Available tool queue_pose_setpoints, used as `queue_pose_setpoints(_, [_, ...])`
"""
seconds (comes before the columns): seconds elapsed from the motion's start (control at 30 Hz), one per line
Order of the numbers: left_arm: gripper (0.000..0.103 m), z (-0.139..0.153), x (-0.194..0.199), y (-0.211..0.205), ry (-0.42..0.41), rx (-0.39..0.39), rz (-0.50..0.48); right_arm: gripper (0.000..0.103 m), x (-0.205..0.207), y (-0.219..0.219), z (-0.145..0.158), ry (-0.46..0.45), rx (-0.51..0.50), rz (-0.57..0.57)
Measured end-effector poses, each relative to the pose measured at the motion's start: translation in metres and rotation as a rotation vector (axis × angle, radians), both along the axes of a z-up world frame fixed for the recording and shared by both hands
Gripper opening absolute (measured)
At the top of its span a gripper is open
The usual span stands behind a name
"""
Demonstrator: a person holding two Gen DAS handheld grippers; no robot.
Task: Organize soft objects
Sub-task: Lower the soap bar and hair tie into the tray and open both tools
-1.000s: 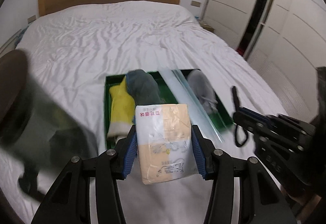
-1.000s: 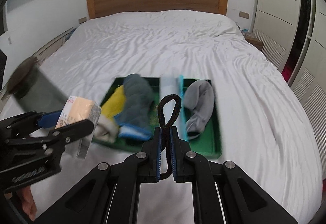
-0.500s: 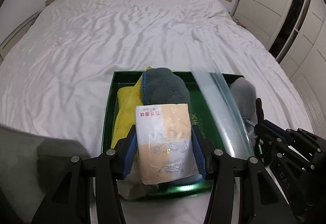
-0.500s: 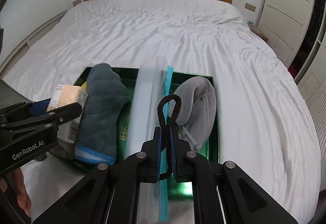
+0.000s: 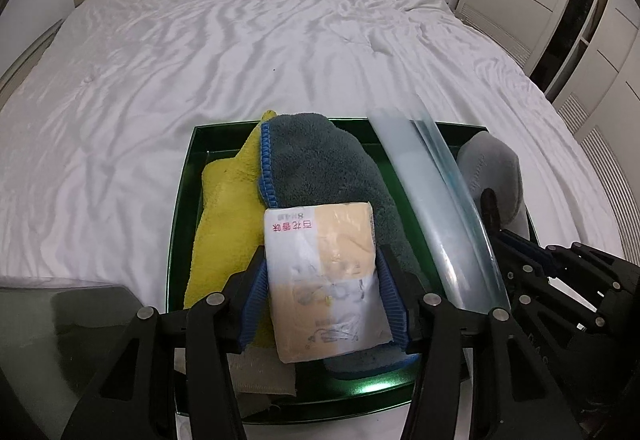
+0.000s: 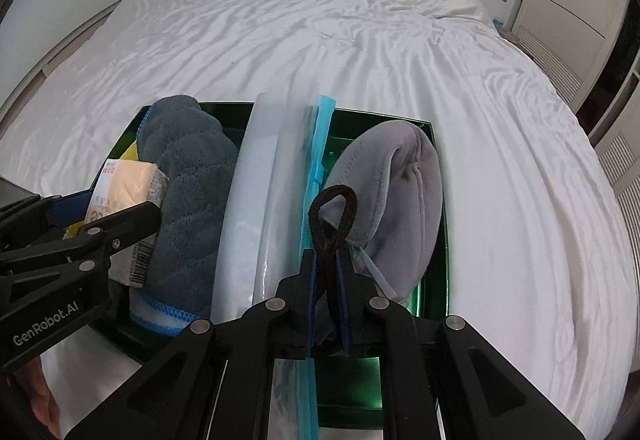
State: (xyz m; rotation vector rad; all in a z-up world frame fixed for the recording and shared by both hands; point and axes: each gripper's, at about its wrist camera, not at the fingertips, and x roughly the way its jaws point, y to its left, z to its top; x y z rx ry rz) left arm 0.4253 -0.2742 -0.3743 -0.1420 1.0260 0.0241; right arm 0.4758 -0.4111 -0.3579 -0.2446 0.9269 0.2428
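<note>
Left wrist view: green tray (image 5: pixel 180 199) on bed already holds yellow towel (image 5: pixel 228 220), grey-blue towel (image 5: pixel 320 167), grey eye mask (image 5: pixel 492 167). Left gripper (image 5: pixel 324 288) jaws, easing apart, pinch tissue pack (image 5: pixel 324 264) above the tray; right gripper (image 6: pixel 329 280) jaws, loosening, pinch black cord loop (image 6: pixel 334 215). Both not yet set down.

Green tray (image 5: pixel 182 199); yellow towel (image 5: pixel 228 207); dark grey towel (image 5: pixel 320 167), blue-stitched edge; peach-and-white tissue pack (image 5: pixel 324 276), red print; grey pouch (image 6: pixel 396 191); black cord (image 6: pixel 332 224); white sheet (image 5: pixel 240 39).
</note>
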Motion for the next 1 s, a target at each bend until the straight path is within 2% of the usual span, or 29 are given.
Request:
queue_pose_setpoints(0.1, [0.047,0.002,0.000,-0.001,0.002,-0.003,-0.005,0.013,0.002,0.000,0.002,-0.004,0.006,0.002])
queue_pose_setpoints(0.27, [0.049,0.010,0.000,-0.002,-0.008,-0.008,-0.006,0.033,0.000,0.000,0.008,-0.026,0.001,0.004])
queue_pose_setpoints(0.63, [0.049,0.025,-0.001,0.001,-0.040,0.010,-0.009,0.036,-0.012,0.007,0.018,-0.047,-0.003,0.002])
queue_pose_setpoints(0.87, [0.049,0.032,-0.004,0.003,-0.054,0.010,-0.021,0.063,-0.015,0.011,0.024,-0.063,-0.009,-0.003])
queue_pose_setpoints(1.0, [0.049,0.035,-0.006,0.006,-0.062,0.008,-0.019,0.064,-0.017,0.011,0.026,-0.065,-0.006,-0.004])
